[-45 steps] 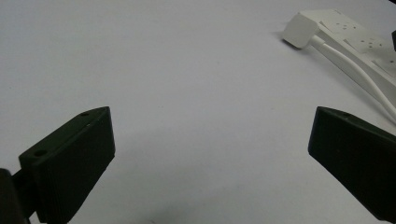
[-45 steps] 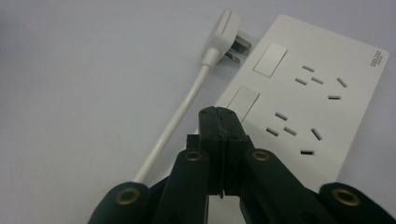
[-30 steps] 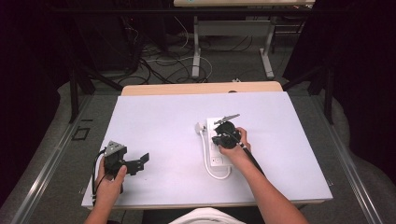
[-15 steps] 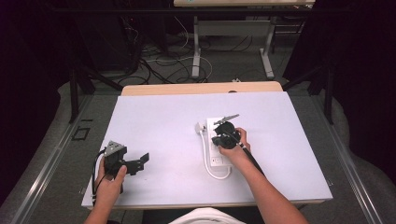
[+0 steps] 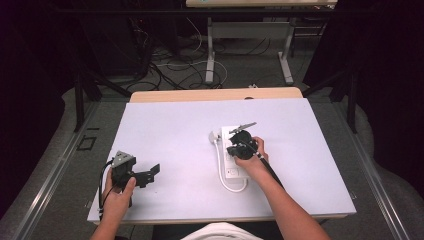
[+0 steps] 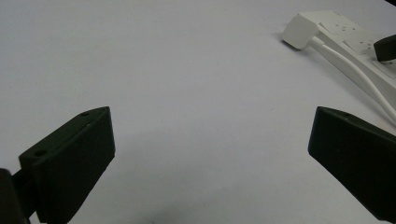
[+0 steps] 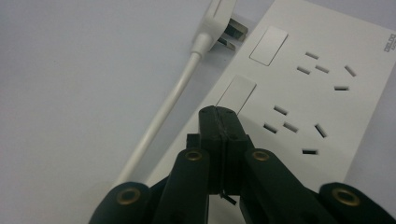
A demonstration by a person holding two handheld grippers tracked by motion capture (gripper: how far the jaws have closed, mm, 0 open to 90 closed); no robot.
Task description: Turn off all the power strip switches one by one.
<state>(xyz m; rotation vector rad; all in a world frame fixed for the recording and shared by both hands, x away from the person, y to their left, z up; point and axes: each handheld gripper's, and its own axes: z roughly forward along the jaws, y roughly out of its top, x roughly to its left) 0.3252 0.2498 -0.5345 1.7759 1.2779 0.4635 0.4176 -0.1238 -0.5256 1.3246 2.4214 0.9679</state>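
Right gripper view is showing the right gripper (image 7: 219, 122), fingers closed on nothing, still pressing a strip (image 7: 322, 88) switch (image 7: 237, 94), nothing shifting since; left gripper (image 6: 210, 154) is idling wide open, empty.

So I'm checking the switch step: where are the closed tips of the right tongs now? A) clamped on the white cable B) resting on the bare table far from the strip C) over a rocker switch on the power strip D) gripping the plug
C: in the right gripper view the right tongs, tips shut together, sit at a rocker switch on the white power strip, apart from the cable and plug.
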